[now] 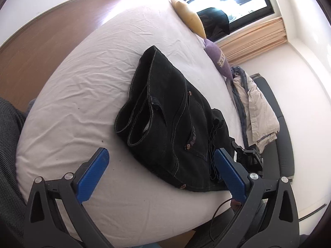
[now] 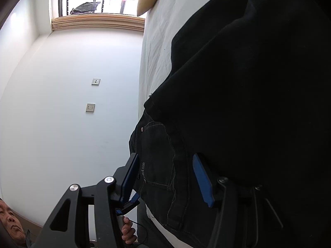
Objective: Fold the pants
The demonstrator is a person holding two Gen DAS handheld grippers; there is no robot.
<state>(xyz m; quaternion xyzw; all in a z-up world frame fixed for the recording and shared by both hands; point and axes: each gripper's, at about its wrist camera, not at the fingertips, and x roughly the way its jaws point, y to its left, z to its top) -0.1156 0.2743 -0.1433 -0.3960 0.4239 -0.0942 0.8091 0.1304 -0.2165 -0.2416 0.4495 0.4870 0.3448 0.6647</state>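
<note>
While pants (image 1: pixel 175 111) lie folded, left gripper (image 1: pixel 161 171) gapes

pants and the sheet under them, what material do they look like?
Pants: dark, near-black denim by the look, matte and heavy; light contrast stitching, copper-toned rivets and thick rolled hems suggest jeans. Sheet: thin white woven fabric, probably cotton or a blend, matte; fine creases all over. Exact fibre cannot be told.

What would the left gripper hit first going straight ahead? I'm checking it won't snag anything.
Probably the black pants, folded on the white bed sheet: the open left gripper points at their near edge. Depth is unclear, so it may graze the sheet first.
</note>
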